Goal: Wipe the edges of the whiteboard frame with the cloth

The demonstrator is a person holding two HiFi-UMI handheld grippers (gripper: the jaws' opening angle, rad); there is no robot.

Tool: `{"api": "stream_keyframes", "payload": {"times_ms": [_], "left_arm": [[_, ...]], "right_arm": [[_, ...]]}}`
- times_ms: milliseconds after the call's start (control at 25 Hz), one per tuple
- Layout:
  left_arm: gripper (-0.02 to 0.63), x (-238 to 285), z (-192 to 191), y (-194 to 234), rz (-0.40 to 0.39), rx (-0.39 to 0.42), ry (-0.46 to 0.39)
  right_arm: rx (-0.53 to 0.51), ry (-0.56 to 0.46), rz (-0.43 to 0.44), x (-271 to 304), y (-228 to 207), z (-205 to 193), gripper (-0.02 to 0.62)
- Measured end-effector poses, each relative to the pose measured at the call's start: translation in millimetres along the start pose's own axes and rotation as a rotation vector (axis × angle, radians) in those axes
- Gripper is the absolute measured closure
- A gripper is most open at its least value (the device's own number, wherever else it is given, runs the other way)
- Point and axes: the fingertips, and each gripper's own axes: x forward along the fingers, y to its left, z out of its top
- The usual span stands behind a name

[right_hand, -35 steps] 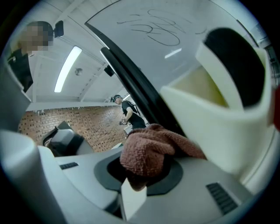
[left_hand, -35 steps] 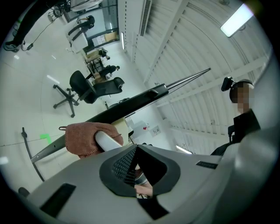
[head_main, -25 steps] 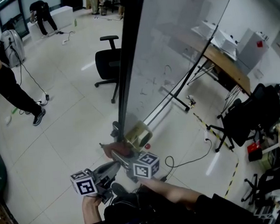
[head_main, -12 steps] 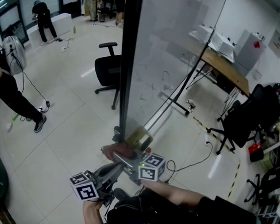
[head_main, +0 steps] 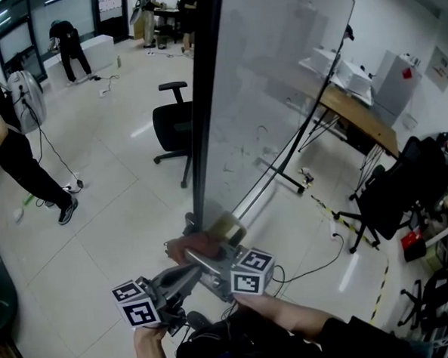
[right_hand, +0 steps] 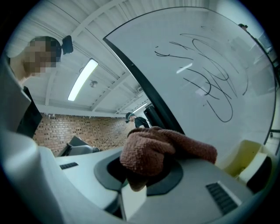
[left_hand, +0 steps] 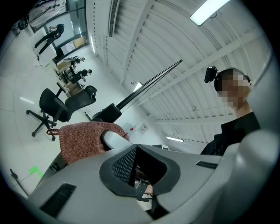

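The whiteboard [head_main: 279,95] stands upright and its black frame edge [head_main: 204,107] runs down to the floor. A reddish-brown cloth [head_main: 192,247] sits by the bottom of that edge, and my right gripper [head_main: 192,253] is shut on it. In the right gripper view the cloth [right_hand: 162,151] bunches over the right gripper [right_hand: 148,169], with the frame edge [right_hand: 144,87] and the scribbled board [right_hand: 210,87] behind it. My left gripper [head_main: 186,273] is just below and left of the cloth. In the left gripper view the left gripper [left_hand: 135,148] is shut on nothing and the cloth [left_hand: 81,140] lies beyond its tips.
A yellowish roll [head_main: 228,229] sits at the board's foot. A black office chair [head_main: 174,124] stands left of the frame. People [head_main: 10,142] work at the far left. A cable [head_main: 323,255] lies on the floor, with a desk [head_main: 355,98] and a dark chair [head_main: 391,194] to the right.
The grippers and the cloth have shifted slightly lower in the head view and stay by the bottom of the frame edge. Both jaws stand as before.
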Motion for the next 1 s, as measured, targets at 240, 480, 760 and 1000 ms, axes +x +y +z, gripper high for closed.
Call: {"api": "stream_keyframes", "payload": {"times_ms": [240,480,760,1000], "left_arm": [[0.618,-2,8,-12,-0.033,0.009,-0.022],[0.620,-2,18,-20,-0.033,0.037,-0.019],[0.620,2,30,-35,-0.059,0.078,-0.020],[0.620,4,43,-45,-0.079,0.125,-0.028]], "right_arm": [[-0.025,-0.047,0.042,-3,16,24,0.515],[-0.012,-0.082,0.057,-1,25,47,0.515],[0.003,-0.133,0.089,-5,34,75,0.515],[-0.014,-0.182,0.055,0,27,109,0.515]]}}
